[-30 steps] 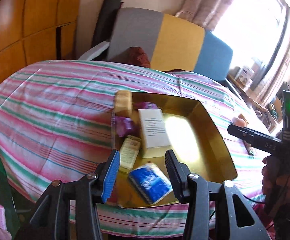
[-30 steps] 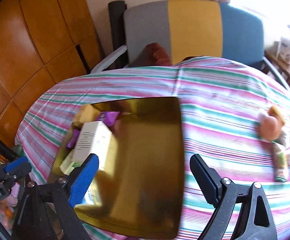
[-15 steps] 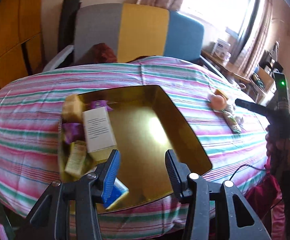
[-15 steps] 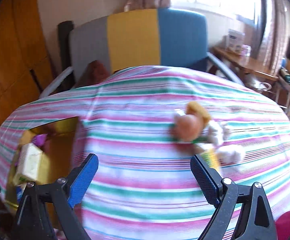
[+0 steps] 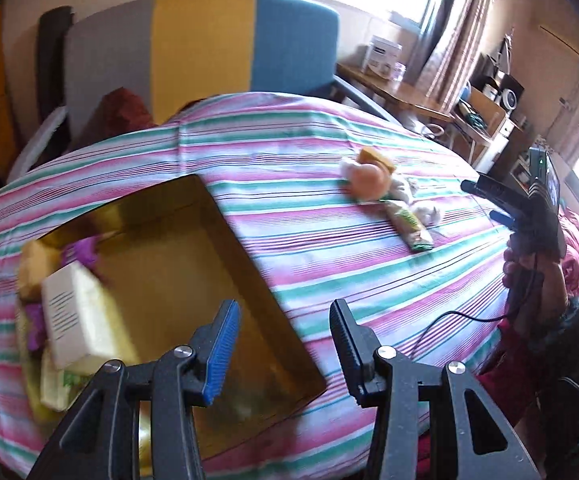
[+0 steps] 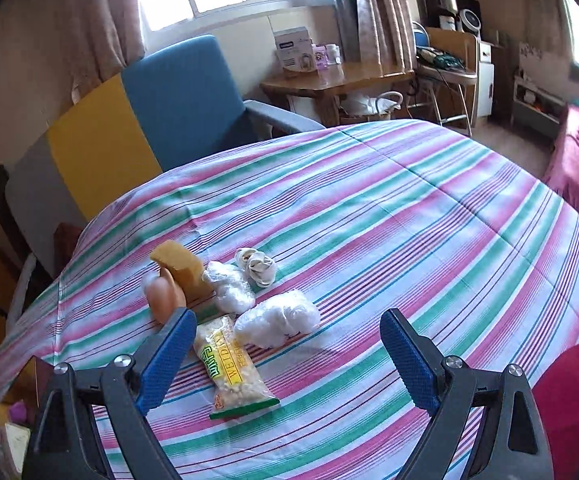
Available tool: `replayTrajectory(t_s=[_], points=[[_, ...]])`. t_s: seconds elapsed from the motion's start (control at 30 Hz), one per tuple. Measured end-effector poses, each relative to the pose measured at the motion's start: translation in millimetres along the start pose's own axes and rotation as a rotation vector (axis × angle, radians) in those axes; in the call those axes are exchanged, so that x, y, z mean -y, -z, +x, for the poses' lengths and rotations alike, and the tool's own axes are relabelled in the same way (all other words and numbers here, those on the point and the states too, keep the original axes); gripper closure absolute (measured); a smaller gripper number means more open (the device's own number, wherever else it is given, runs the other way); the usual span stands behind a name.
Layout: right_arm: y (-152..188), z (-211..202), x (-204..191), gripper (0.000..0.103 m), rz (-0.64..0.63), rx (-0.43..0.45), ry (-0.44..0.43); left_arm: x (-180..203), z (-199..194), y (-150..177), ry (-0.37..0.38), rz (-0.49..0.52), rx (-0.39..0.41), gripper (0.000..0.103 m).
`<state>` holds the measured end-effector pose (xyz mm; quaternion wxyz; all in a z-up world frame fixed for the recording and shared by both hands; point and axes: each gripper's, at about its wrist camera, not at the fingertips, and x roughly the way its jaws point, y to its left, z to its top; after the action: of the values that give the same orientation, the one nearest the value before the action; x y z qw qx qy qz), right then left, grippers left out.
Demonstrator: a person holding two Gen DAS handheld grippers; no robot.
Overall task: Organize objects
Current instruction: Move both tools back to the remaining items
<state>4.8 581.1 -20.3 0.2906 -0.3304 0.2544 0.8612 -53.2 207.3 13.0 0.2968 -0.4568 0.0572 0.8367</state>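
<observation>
Both grippers are empty: the right gripper (image 6: 285, 354) has its jaws wide apart above the snack bag (image 6: 231, 364), and the left gripper (image 5: 283, 350) has its jaws partly apart over the gold tray (image 5: 249, 276). The white box (image 5: 75, 316) already lies in the tray. The sponge (image 6: 181, 270), the peach toy (image 6: 163, 296) and the white wrapped bundles (image 6: 277, 318) wait on the striped surface (image 6: 409, 216), crowded together.

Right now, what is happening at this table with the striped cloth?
A person is tidying loose items into a gold tray on the striped cloth. A white box and some packets already lie in the tray. The right hand-held gripper is open and empty, over a pile that is not yet sorted: a snack packet, white plastic bundles, a sponge and a peach-coloured object. The left hand-held gripper is empty above the tray's edge.
</observation>
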Motion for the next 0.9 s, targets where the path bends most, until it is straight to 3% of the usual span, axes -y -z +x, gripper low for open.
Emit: replayTrajectory(t_s=[0.17,0.4,0.5,0.63,0.7,0.9], points=[[1.7,15.0,12.4,0.009,0.077,-0.080,-0.028,22.7,34.0,-23.1,0.085,-0.017,-0.063,0.056],[6.2,17.5,18.3,0.009,0.128,-0.108,-0.067,53.6,89.2,-56.7,0.166,-0.055,-0.149,0.055],[6.8,18.0,17.7,0.009,0.132,-0.116,-0.088,63.6,114.4,-73.6,0.208,-0.091,-0.174,0.041],[7.0,17.4,16.6,0.009,0.133,-0.118,-0.116,78.1,151.6,-98.2,0.241,-0.121,-0.180,0.033],[7.2,18.4,17.1,0.009,0.136,-0.127,-0.131,86.3,172.9,-109.8,0.237,-0.116,-0.181,0.019],[7.3,22.2,16.5,0.009,0.142,-0.148,-0.168,102.1,229.9,-134.5,0.227,-0.123,-0.215,0.017]])
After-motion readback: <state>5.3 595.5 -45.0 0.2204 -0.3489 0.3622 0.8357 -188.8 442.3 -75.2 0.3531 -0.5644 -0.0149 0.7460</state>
